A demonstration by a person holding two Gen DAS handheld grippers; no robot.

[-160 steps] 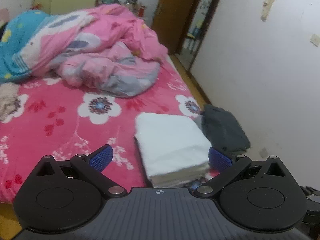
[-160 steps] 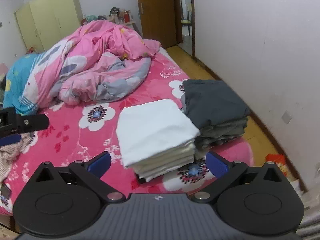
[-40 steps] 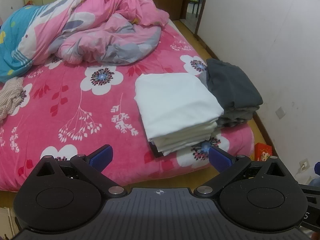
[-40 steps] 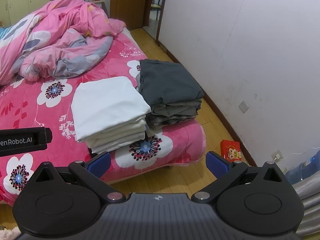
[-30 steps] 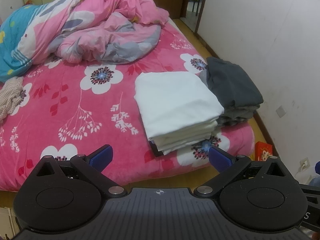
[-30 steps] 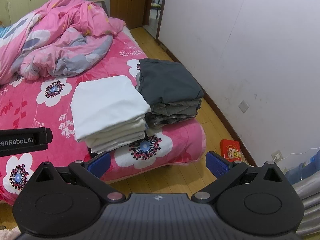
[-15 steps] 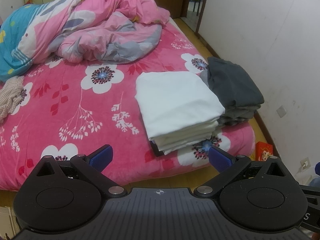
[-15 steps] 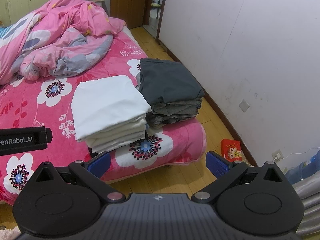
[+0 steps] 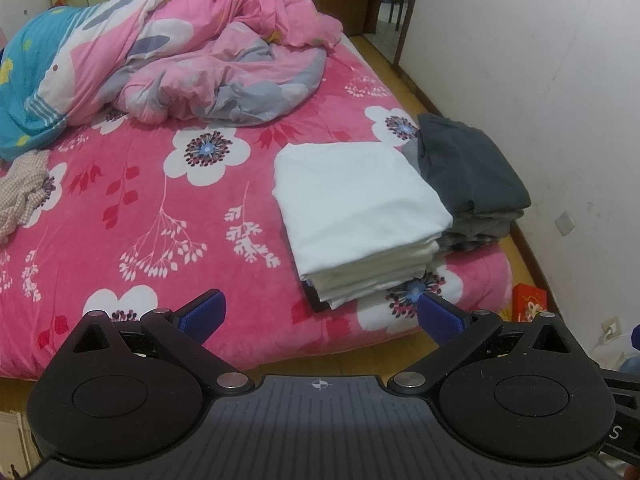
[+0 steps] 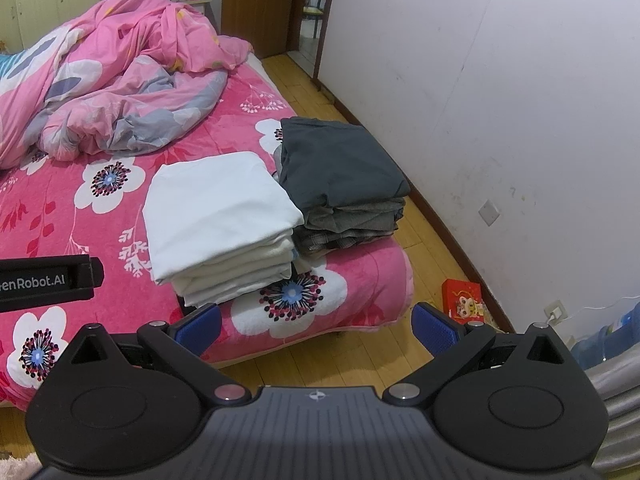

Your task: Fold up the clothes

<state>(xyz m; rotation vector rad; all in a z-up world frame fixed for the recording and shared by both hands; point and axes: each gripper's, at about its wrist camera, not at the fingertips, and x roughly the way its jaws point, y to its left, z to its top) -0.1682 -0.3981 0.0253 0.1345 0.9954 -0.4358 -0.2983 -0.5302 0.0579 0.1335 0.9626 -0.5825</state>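
A stack of folded white clothes [image 9: 360,208] lies on the near right part of the pink flowered bed [image 9: 140,208]; it also shows in the right wrist view [image 10: 220,216]. A stack of folded dark grey clothes [image 9: 472,176] sits right beside it at the bed's corner, and shows in the right wrist view [image 10: 340,176]. My left gripper [image 9: 318,314] is open and empty, held back from the bed's foot. My right gripper [image 10: 316,326] is open and empty over the wooden floor. A crumpled checked garment [image 9: 20,192] lies at the bed's left edge.
A rumpled pink and blue quilt [image 9: 180,60] covers the far half of the bed. A white wall [image 10: 500,100] runs along the right, with a red box [image 10: 462,300] on the floor [image 10: 320,360]. A wooden door [image 10: 260,4] stands at the back.
Over five seconds both grippers have drawn back from the bed and away from the stacks. In the last second nothing has visibly moved.
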